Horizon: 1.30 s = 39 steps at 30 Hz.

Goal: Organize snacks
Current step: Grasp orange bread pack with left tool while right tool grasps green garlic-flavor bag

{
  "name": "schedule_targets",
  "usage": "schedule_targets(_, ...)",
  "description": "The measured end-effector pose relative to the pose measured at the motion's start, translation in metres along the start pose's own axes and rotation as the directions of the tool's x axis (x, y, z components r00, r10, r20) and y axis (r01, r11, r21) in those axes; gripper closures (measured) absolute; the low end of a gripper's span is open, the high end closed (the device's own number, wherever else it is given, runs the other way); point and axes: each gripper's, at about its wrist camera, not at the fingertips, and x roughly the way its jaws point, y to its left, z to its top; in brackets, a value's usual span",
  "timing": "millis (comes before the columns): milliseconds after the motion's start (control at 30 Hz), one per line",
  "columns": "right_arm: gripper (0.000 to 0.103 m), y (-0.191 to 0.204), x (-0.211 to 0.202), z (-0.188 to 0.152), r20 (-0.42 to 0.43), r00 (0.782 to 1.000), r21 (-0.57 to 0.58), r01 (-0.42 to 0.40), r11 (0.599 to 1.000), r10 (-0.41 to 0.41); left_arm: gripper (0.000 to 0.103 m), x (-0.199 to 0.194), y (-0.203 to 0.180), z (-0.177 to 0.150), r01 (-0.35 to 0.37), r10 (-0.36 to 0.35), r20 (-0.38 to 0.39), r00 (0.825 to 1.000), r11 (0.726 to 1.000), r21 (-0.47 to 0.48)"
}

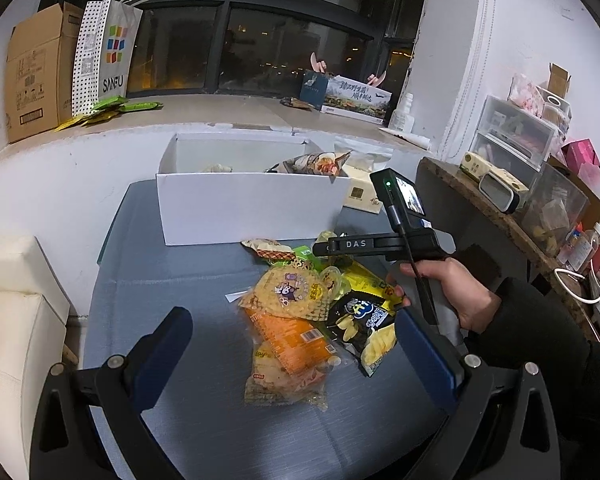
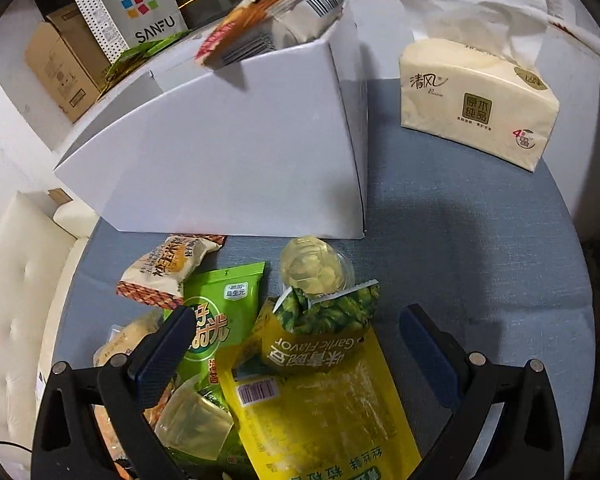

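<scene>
The right claw (image 2: pixel 296 344) stands wide, nothing between its pads, angled down over the near end of the snack pile; the green garlic-flavour pouch (image 2: pixel 320 324) lies in the gap, resting on a yellow bag (image 2: pixel 320 412). This stance suits a straddling grasp on the top packet. The left claw (image 1: pixel 292 348) is also wide and empty, held back above the orange packet (image 1: pixel 296 340) and the black chip bag (image 1: pixel 364 328), leaving the pile free for the other hand (image 1: pixel 448 292).

The pile lies on the blue table (image 2: pixel 480 260) just in front of the white box (image 2: pixel 228 152), which already holds a packet (image 2: pixel 276 12) leaning over its rim. Bare table lies to the right of the pile; a tissue pack (image 2: pixel 476 104) stands beyond, beside the box. The table's left edge meets a white cushion (image 2: pixel 16 280).
</scene>
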Motion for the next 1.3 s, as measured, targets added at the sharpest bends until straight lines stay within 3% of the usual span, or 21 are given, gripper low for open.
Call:
schedule_targets(33, 0.011, -0.001, 0.001, 0.000, -0.008, 1.000, 0.004, -0.008, 1.000, 0.008, 0.000, 0.001, 0.000, 0.000, -0.001, 0.001, -0.002, 1.000, 1.000, -0.001)
schedule_targets(67, 0.033, -0.002, 0.003, 0.001, -0.023, 1.000, 0.004, -0.009, 1.000, 0.009, 0.000, 0.002, 0.001, -0.001, -0.003, 0.003, -0.007, 1.000, 1.000, -0.003)
schedule_targets(100, 0.045, -0.003, 0.007, 0.002, -0.037, 0.999, 0.000, 0.000, 1.000, 0.000, 0.000, 0.003, 0.001, -0.001, -0.004, 0.004, -0.009, 1.000, 1.000, -0.006)
schedule_targets(133, 0.045, -0.003, 0.007, 0.004, -0.026, 0.999, -0.013, 0.030, 0.999, -0.031, 0.000, 0.004, 0.002, -0.002, -0.004, 0.004, -0.011, 1.000, 1.000, -0.008)
schedule_targets(433, 0.049, -0.009, -0.029, -0.007, 0.048, 0.999, -0.019, -0.019, 1.000, 0.020, 0.000, 0.041, 0.010, 0.010, 0.001, -0.004, -0.084, 0.996, 0.999, -0.035)
schedule_targets(667, 0.049, -0.006, -0.092, -0.038, 0.171, 0.984, -0.057, -0.044, 0.997, 0.053, 0.000, 0.116, 0.010, 0.046, -0.035, 0.032, -0.159, 0.987, 0.999, -0.014)
schedule_targets(900, 0.049, -0.003, -0.148, -0.073, 0.290, 0.952, -0.052, -0.088, 0.995, 0.099, 0.001, 0.215, 0.015, 0.074, -0.118, 0.107, -0.286, 0.952, 0.993, -0.023)
schedule_targets(1067, 0.049, 0.001, -0.165, -0.094, 0.315, 0.943, -0.051, -0.096, 0.994, 0.108, 0.013, 0.263, 0.013, 0.070, -0.184, 0.183, -0.359, 0.915, 0.982, 0.033)
schedule_targets(1167, 0.049, 0.001, -0.169, -0.102, 0.313, 0.944, -0.056, -0.090, 0.994, 0.103, 0.022, 0.271, 0.015, 0.068, -0.183, 0.181, -0.372, 0.911, 0.983, 0.029)
schedule_targets(1233, 0.049, -0.002, -0.167, -0.104, 0.305, 0.945, -0.051, -0.102, 0.993, 0.113, 0.045, 0.270, 0.018, 0.071, -0.177, 0.168, -0.372, 0.913, 0.984, 0.010)
schedule_targets(1300, 0.049, -0.002, -0.166, -0.105, 0.302, 0.946, -0.049, -0.104, 0.993, 0.114, 0.052, 0.270, 0.023, 0.073, -0.174, 0.164, -0.375, 0.912, 0.985, 0.006)
